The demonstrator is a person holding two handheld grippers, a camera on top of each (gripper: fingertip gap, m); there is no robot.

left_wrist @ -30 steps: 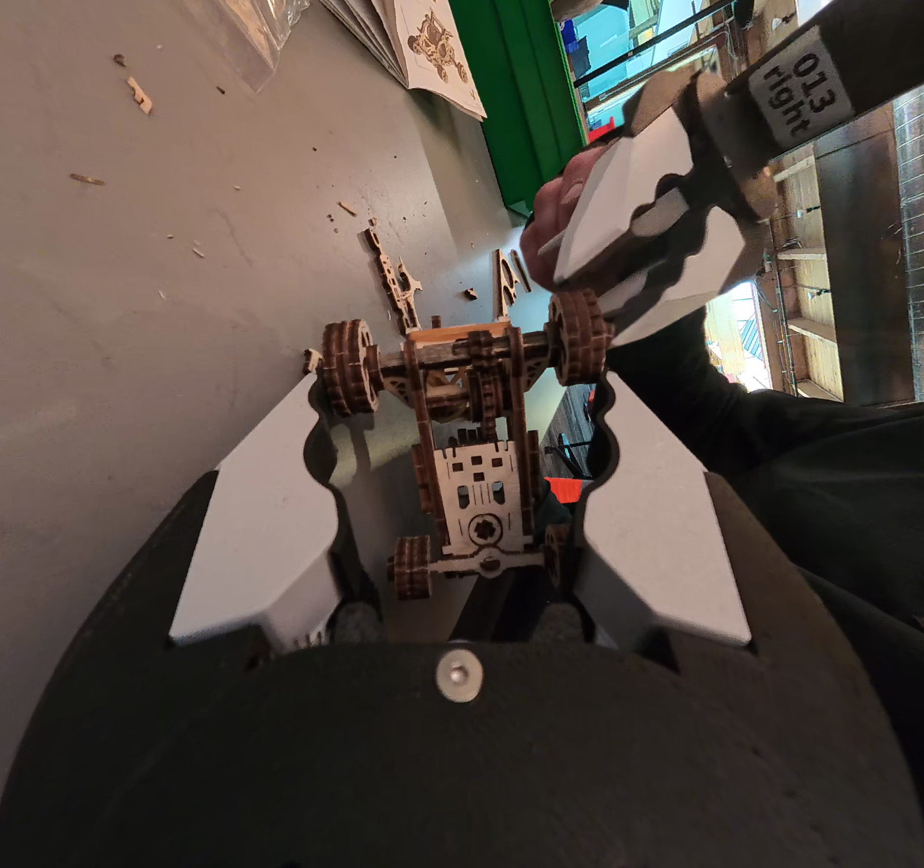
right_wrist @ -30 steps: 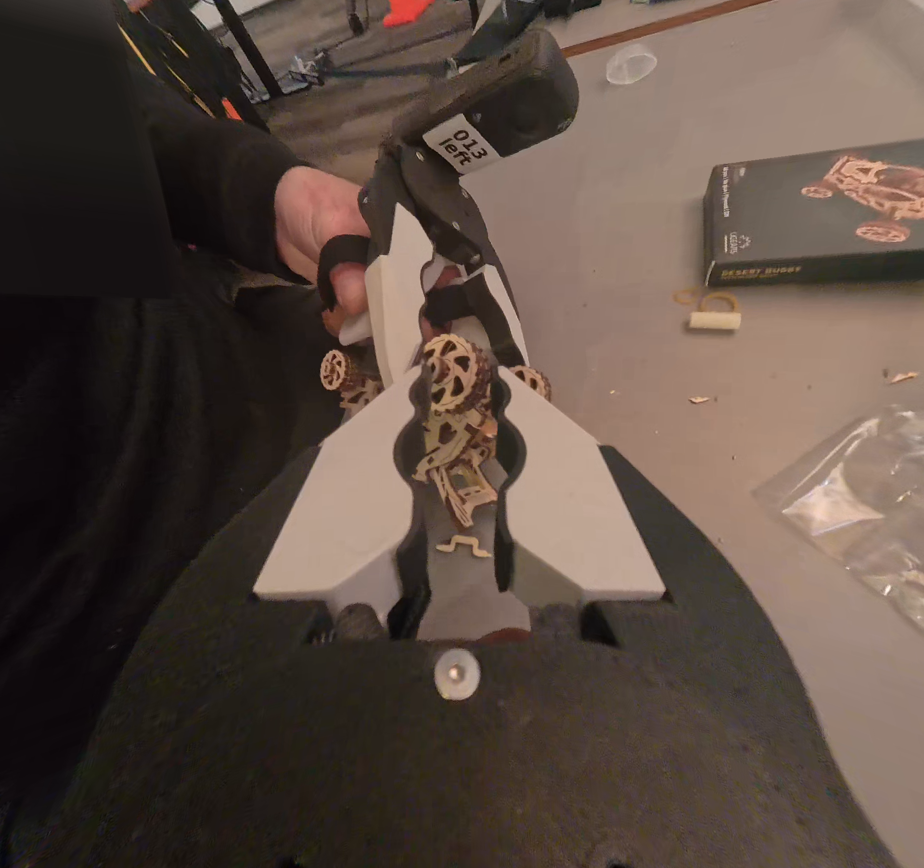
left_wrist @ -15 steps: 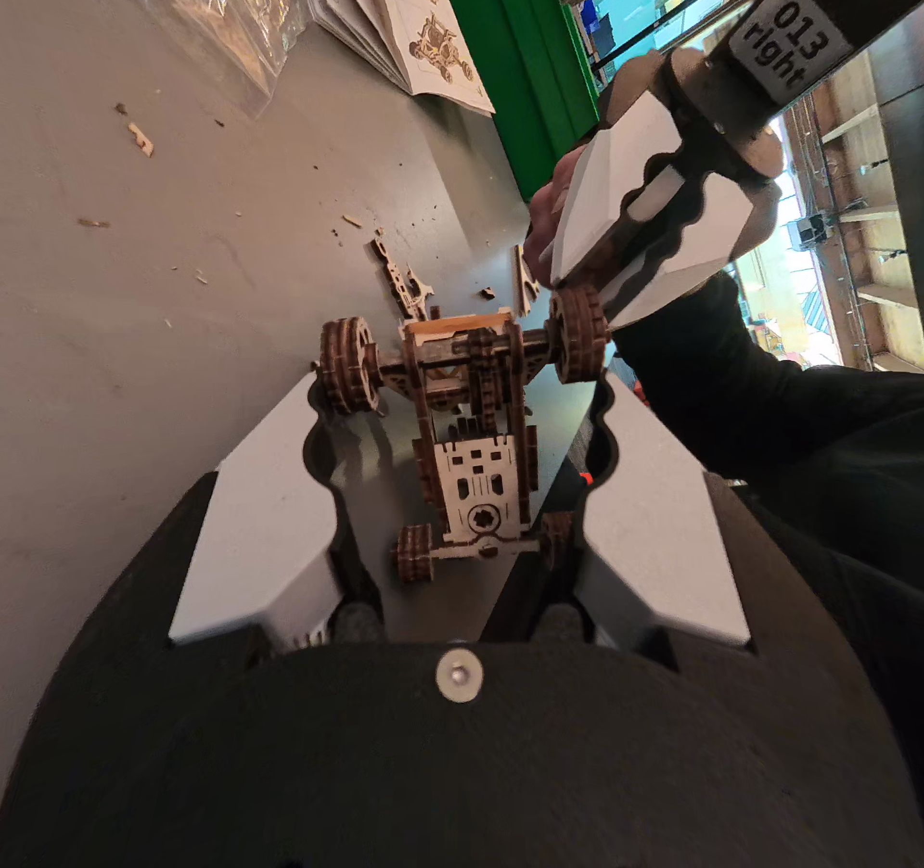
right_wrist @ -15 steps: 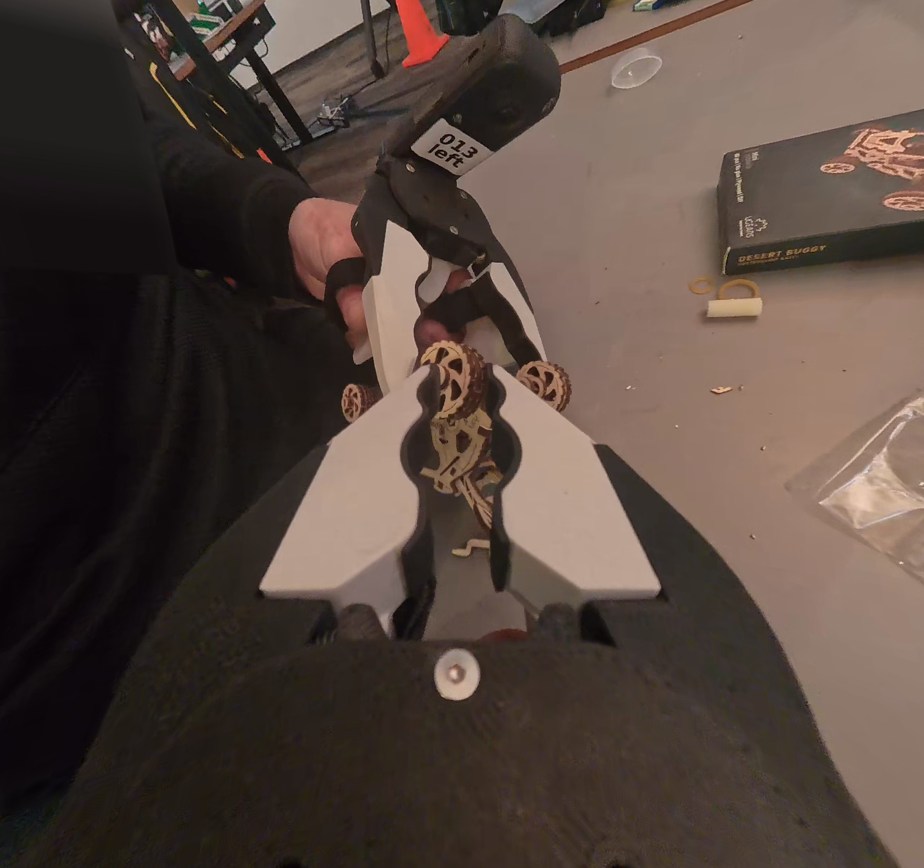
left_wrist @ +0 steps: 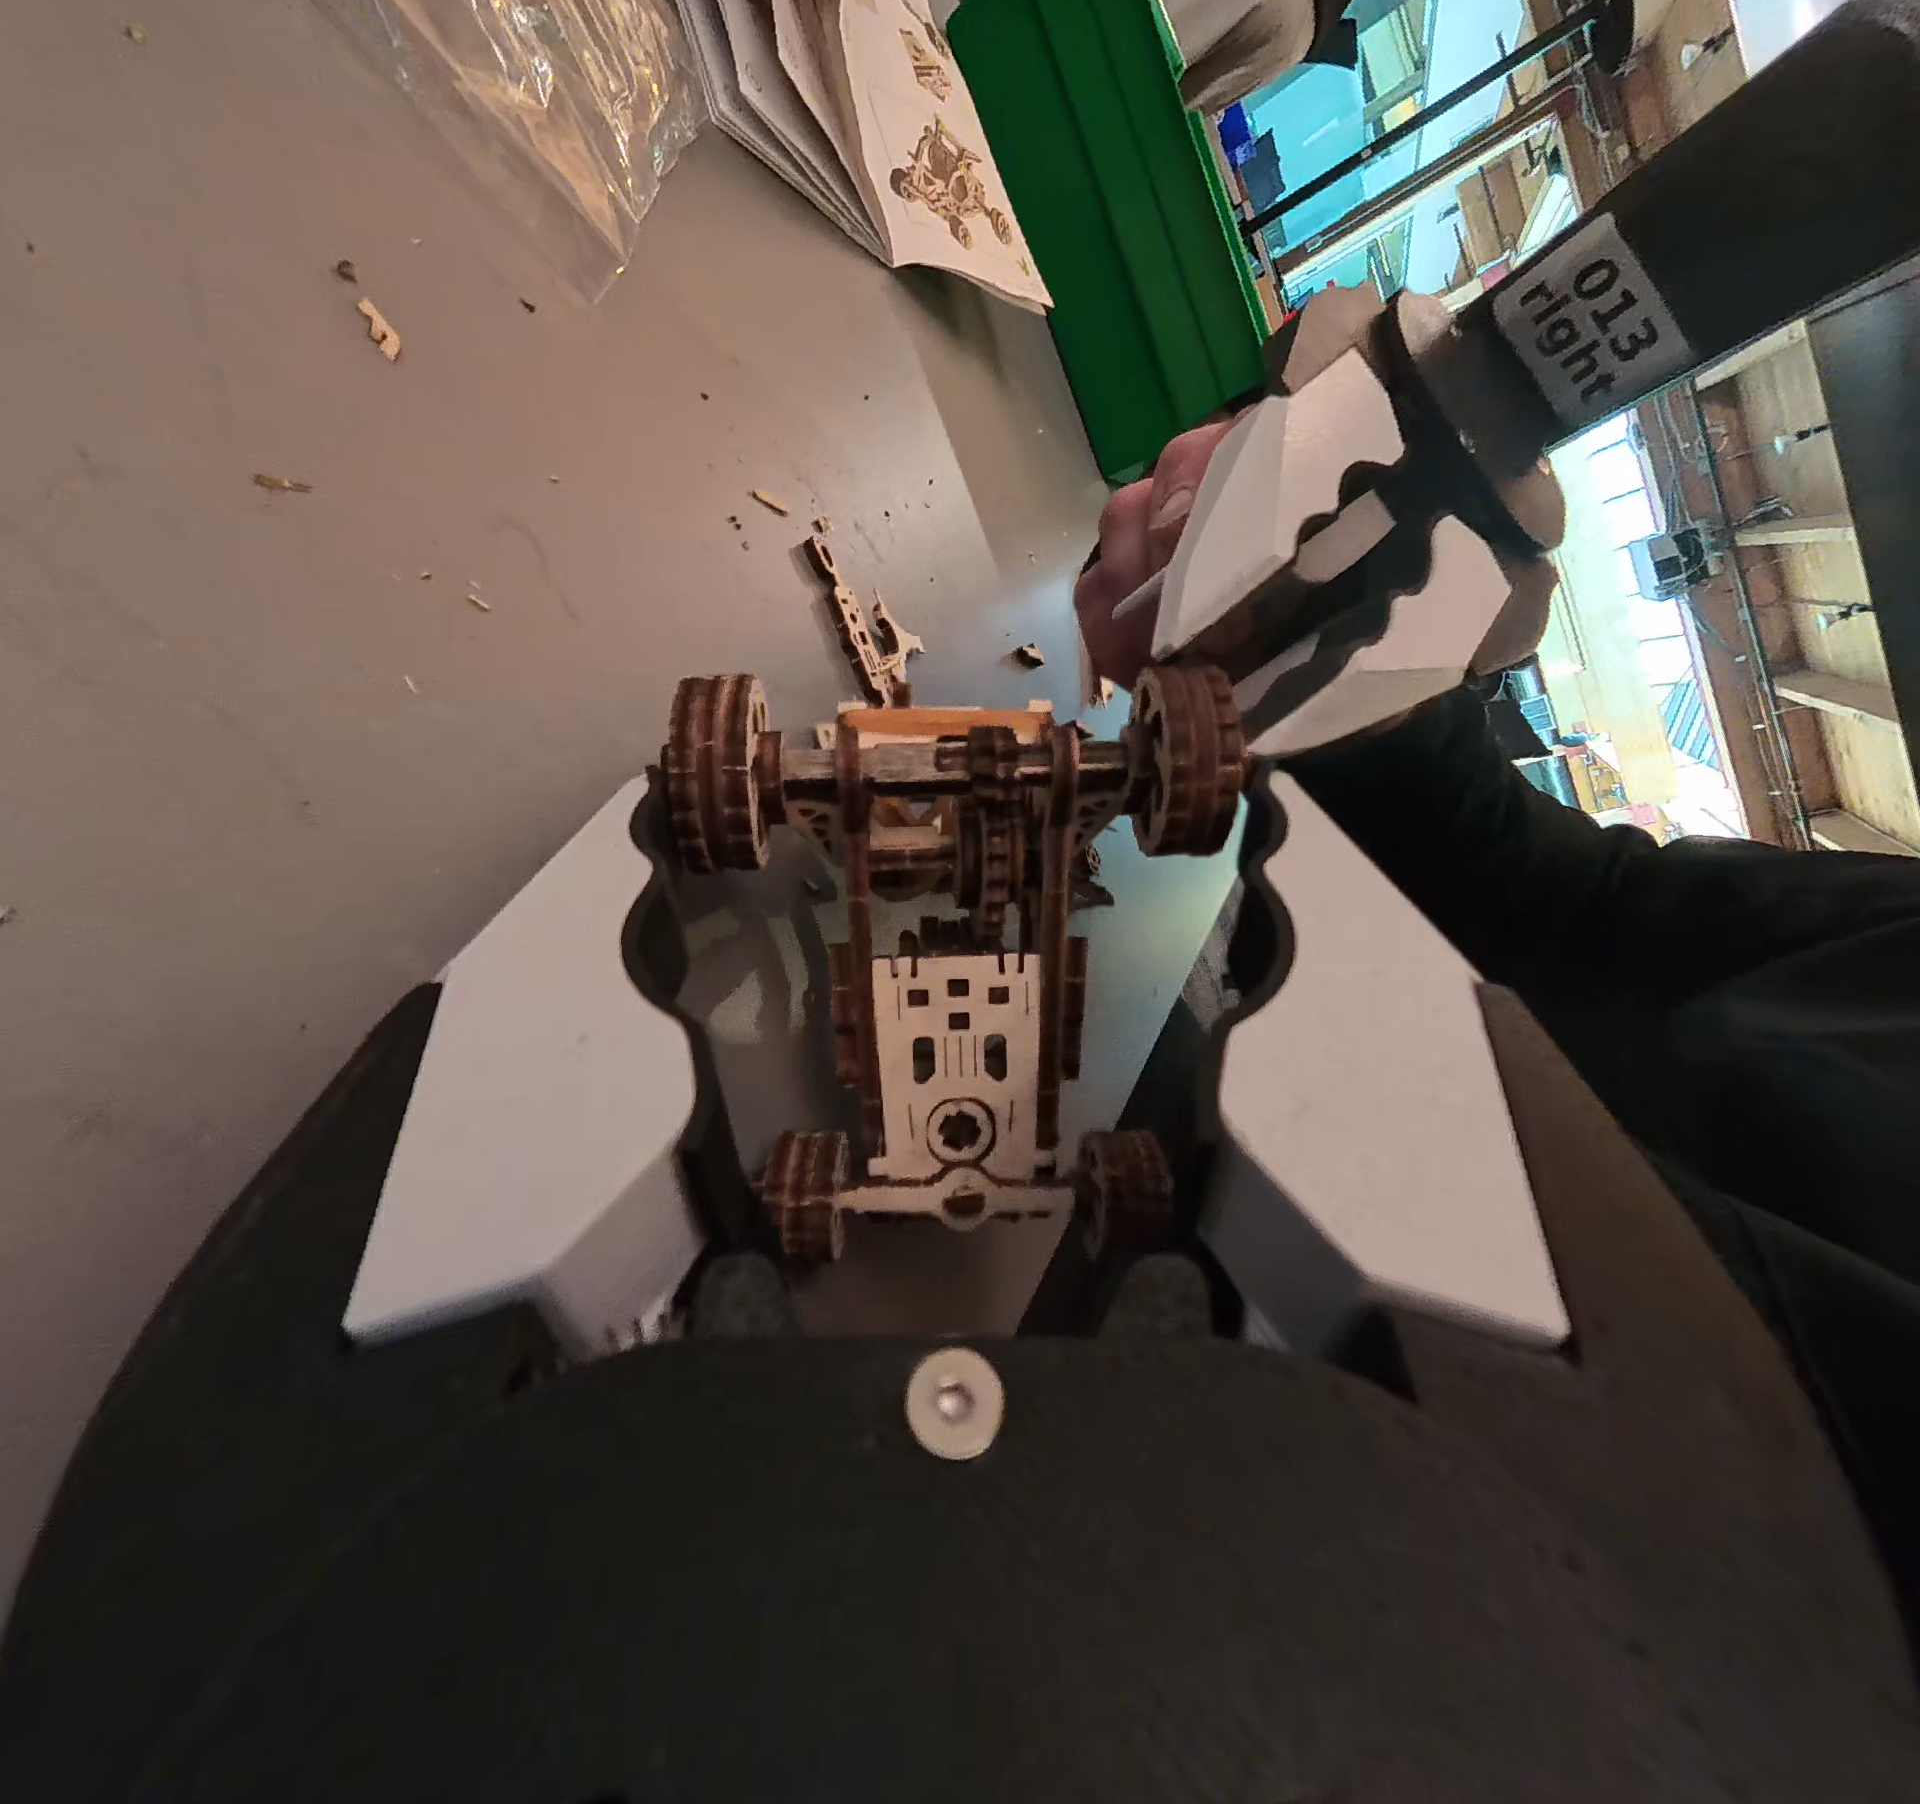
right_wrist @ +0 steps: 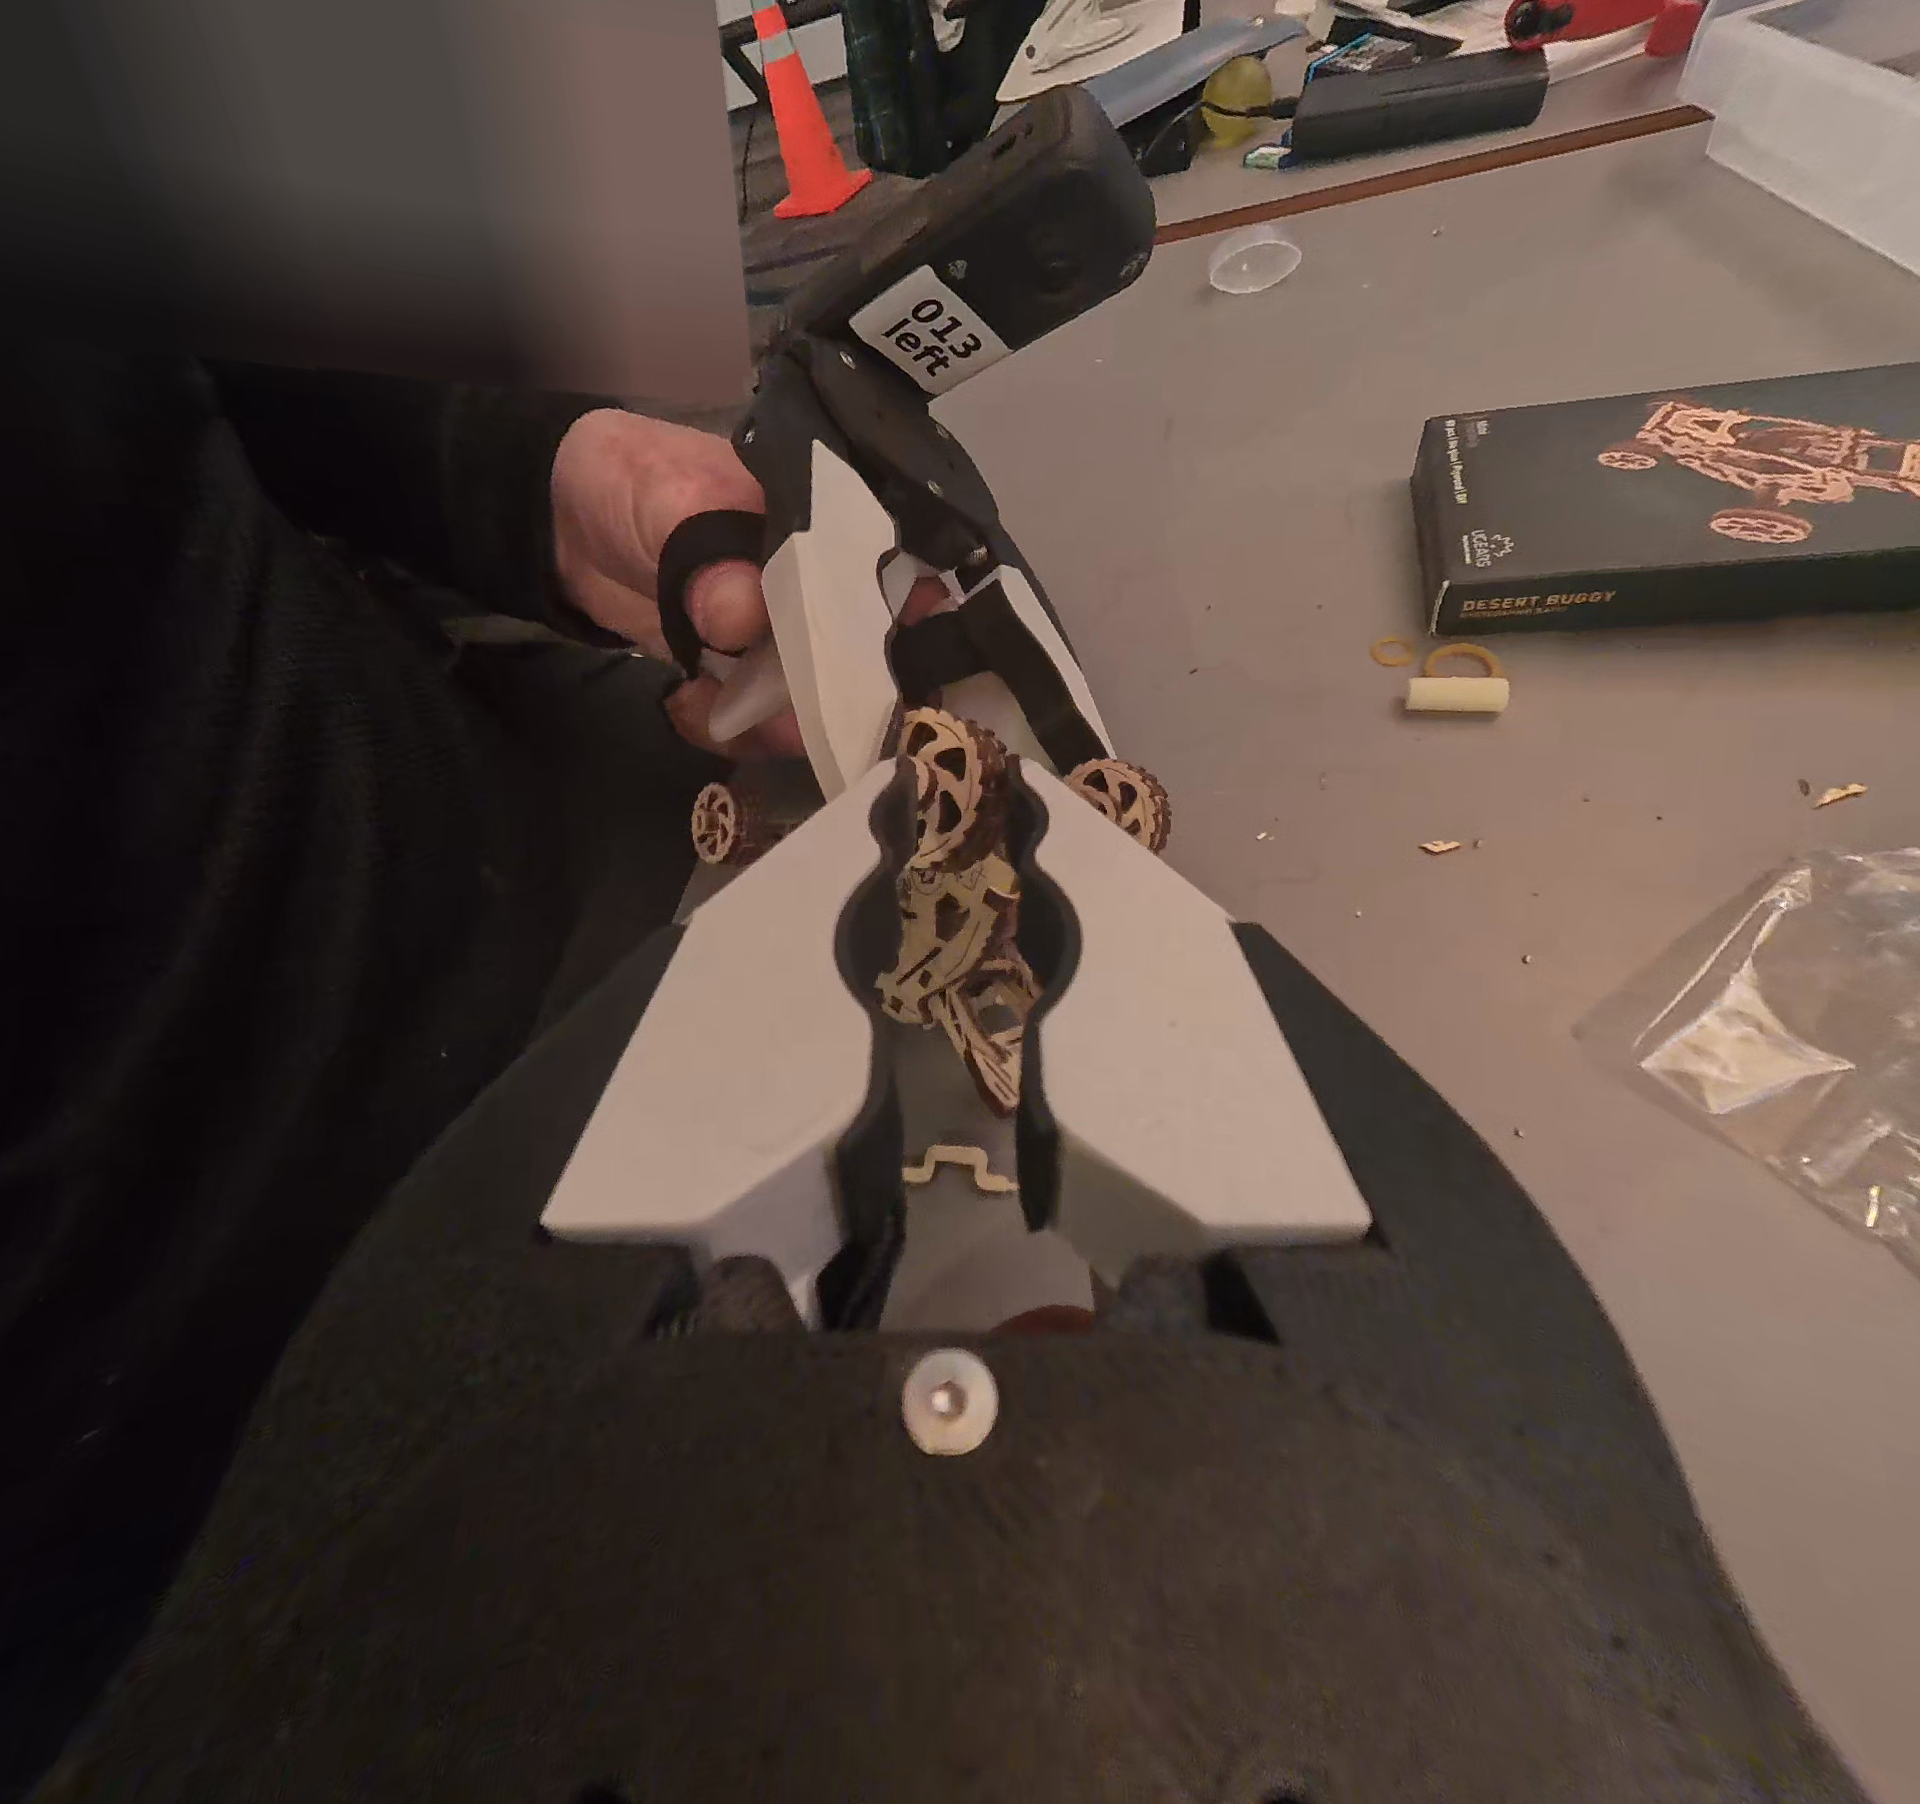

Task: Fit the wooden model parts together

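A wooden buggy model (left_wrist: pixel 956 1058) lies lengthwise between the fingers of my left gripper (left_wrist: pixel 951 798). Its small front wheels (left_wrist: pixel 800 1209) sit deep in the jaws against the finger faces, so the left gripper is shut on it. My right gripper (right_wrist: pixel 956 783) comes in from the right and is shut on the buggy's large rear wheel (right_wrist: pixel 951 798). That wheel also shows in the left wrist view (left_wrist: pixel 1184 767), with the right gripper (left_wrist: pixel 1210 689) clamped on its top. The other rear wheel (left_wrist: pixel 717 767) is free. The buggy is held just above the grey table (left_wrist: pixel 260 715).
Loose wooden pieces (left_wrist: pixel 862 622) lie beyond the buggy. A booklet (left_wrist: pixel 914 123), a plastic bag (left_wrist: pixel 499 40) and a green board (left_wrist: pixel 1112 175) lie farther off. The kit box (right_wrist: pixel 1683 507), rubber bands with a pale stick (right_wrist: pixel 1455 694) and another bag (right_wrist: pixel 1818 1027) lie to the right. A small wooden clip (right_wrist: pixel 951 1167) lies under the right gripper.
Both grippers keep their hold. The right gripper has shifted and tilted slightly on the rear wheel, and the buggy has moved a little with it.
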